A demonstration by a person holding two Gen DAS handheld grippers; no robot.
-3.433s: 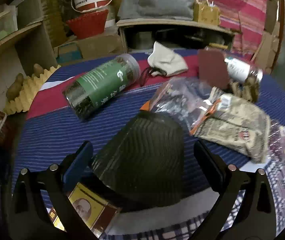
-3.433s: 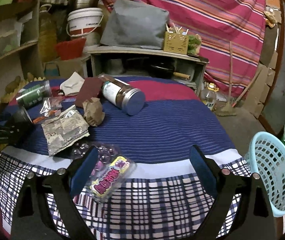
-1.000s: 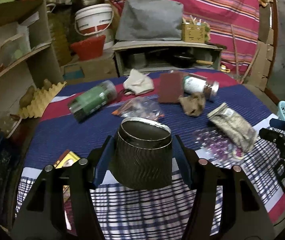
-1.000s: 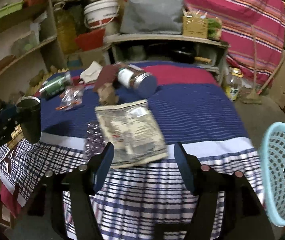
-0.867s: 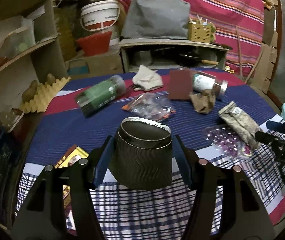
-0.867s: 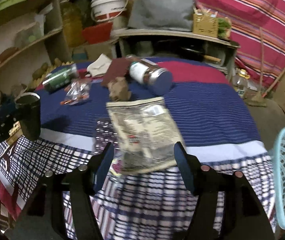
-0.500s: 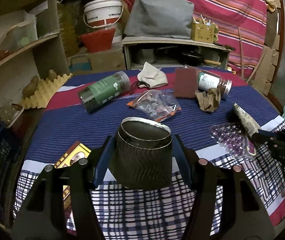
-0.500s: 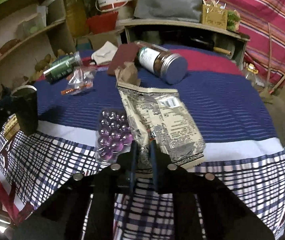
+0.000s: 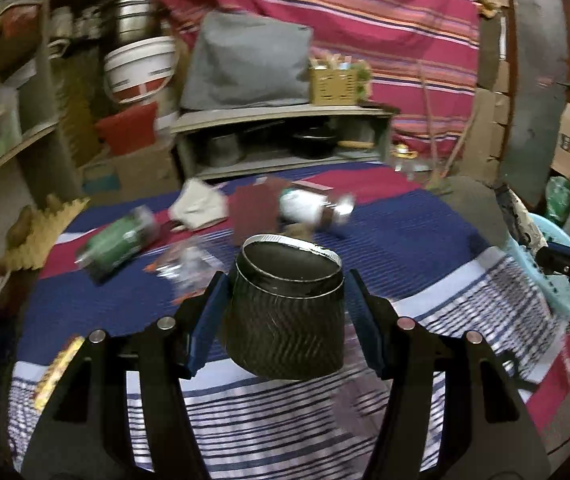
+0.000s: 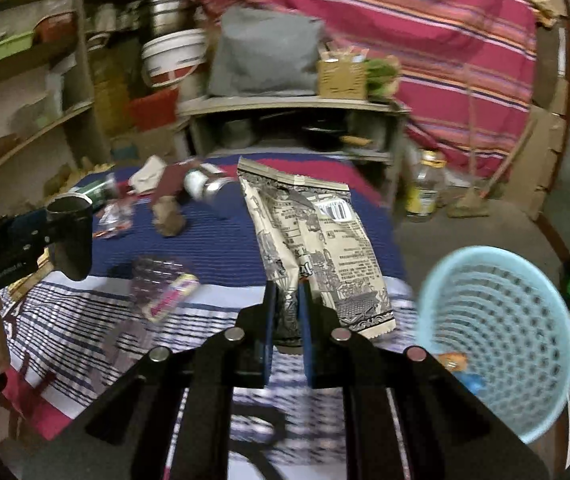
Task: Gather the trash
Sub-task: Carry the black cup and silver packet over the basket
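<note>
Wrapper point(image 10: 317, 248): cream, black-printed, seemingly crumpled

Grey cushion point(image 10: 265, 52) on the shelf point(image 10: 293, 106), white bucket point(image 10: 173, 58) left of it, wicker box point(image 10: 341, 72) right.

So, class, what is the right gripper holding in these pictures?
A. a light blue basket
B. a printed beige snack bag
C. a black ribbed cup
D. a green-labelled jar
B: in the right wrist view the right gripper is shut on the printed beige snack bag, lifted above the table near the light blue basket.
</note>
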